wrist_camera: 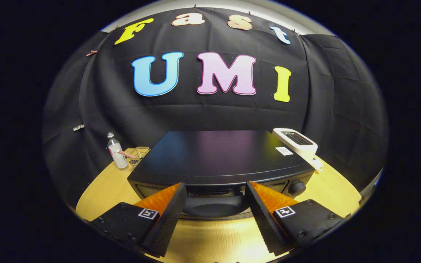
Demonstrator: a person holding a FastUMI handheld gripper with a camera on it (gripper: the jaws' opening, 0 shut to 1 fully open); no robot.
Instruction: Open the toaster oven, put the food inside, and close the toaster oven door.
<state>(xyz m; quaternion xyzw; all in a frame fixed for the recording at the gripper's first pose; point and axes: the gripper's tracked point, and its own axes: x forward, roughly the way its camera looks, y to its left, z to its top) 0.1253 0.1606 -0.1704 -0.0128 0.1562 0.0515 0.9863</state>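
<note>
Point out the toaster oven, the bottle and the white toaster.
Toaster oven (217,155): gripper view, on its flat black top, just ahead of the open tool.
Bottle (116,152): gripper view, on its clear body.
White toaster (300,145): gripper view, on its side wall.

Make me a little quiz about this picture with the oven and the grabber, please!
1. True or false: the hand-held gripper has its fingers spread apart with nothing between them.
2. What stands on the wooden table beside the toaster oven, next to the wire basket? A) a plastic bottle B) a kettle C) a frying pan
3. Fill in: the white toaster sits near the oven's back ____ corner, on the same side as its knob.

Key: 1 true; 2 A, the plastic bottle; 3 right.
</note>
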